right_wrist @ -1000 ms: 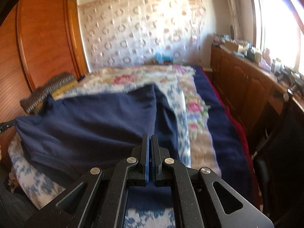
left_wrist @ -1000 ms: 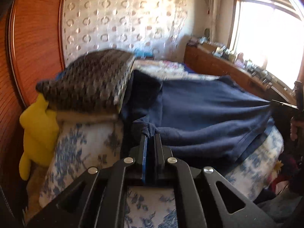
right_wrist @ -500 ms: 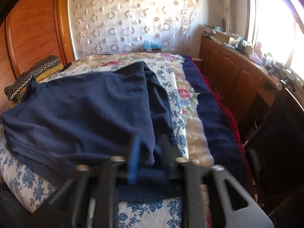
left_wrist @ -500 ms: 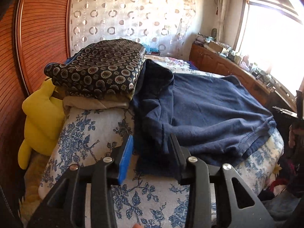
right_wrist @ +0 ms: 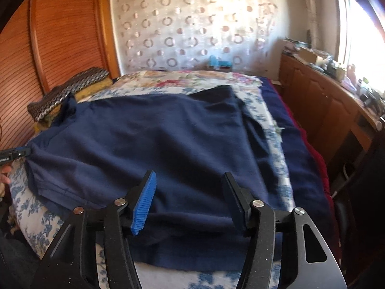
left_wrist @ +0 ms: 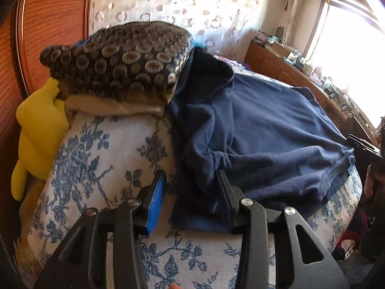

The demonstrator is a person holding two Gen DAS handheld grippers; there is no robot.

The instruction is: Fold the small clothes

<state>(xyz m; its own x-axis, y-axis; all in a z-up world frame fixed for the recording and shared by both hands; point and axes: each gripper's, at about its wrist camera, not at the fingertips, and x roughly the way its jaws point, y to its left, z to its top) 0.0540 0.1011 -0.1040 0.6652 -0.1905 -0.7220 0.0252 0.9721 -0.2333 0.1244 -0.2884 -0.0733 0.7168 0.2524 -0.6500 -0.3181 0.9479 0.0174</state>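
Note:
A navy blue shirt (left_wrist: pixel 276 130) lies spread on the bed's blue floral cover (left_wrist: pixel 110 154), its hem bunched near the front edge. My left gripper (left_wrist: pixel 191 187) is over the shirt's near left corner. Its jaws are opening: a fold of cloth lies between them, and the blue pad (left_wrist: pixel 155 202) stands clear of it. My right gripper (right_wrist: pixel 189 187) hovers over the shirt (right_wrist: pixel 156 139) at its near right edge, jaws opening wide, the cloth under them untouched. The left gripper's tip (right_wrist: pixel 14 155) shows at the right wrist view's left edge.
A dark patterned folded cloth (left_wrist: pixel 120 60) sits on a cream pillow beside a yellow plush toy (left_wrist: pixel 38 130), against a wooden slatted wardrobe (right_wrist: pixel 60 38). A wooden dresser (right_wrist: pixel 324 106) with clutter runs under the window. A navy blanket (right_wrist: pixel 303 159) hangs at the bed's right side.
Both grippers went from shut on the shirt's edge to open and let the cloth go. Both sank toward the bed, and the shirt now rests flat on the cover.

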